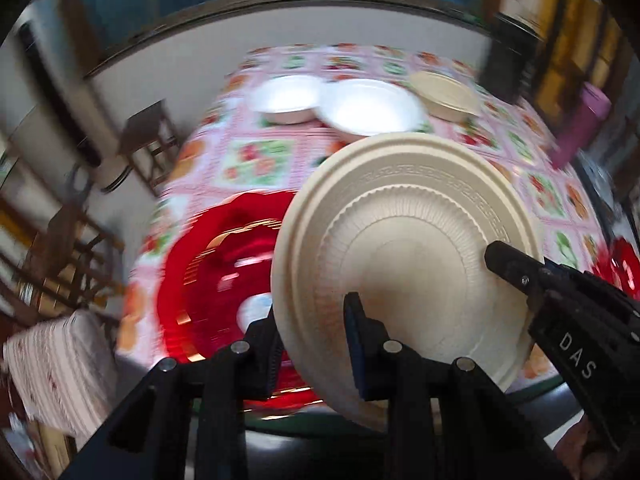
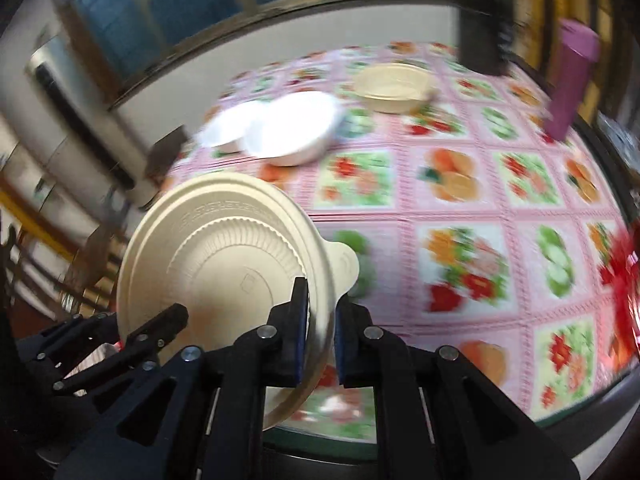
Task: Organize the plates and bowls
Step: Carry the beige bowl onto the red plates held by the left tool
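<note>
A beige ribbed plate (image 1: 404, 248) hangs tilted above the table, its underside towards both cameras. My left gripper (image 1: 308, 320) is shut on its near rim. The right gripper (image 1: 516, 272) clamps the opposite edge. In the right wrist view the same plate (image 2: 224, 256) shows a small tab on its rim, and my right gripper (image 2: 322, 300) is shut on the rim just below that tab. The left gripper (image 2: 160, 328) holds the plate's lower left. A red plate (image 1: 216, 272) lies on the table under the beige one.
Two white bowls (image 1: 286, 98) (image 1: 372, 106) and a beige bowl (image 1: 444, 94) stand at the far side of the floral tablecloth (image 2: 460, 216). A purple tumbler (image 2: 572, 76) stands at the far right, something red (image 2: 624, 264) at the right edge. Wooden chairs (image 1: 64, 256) stand left of the table.
</note>
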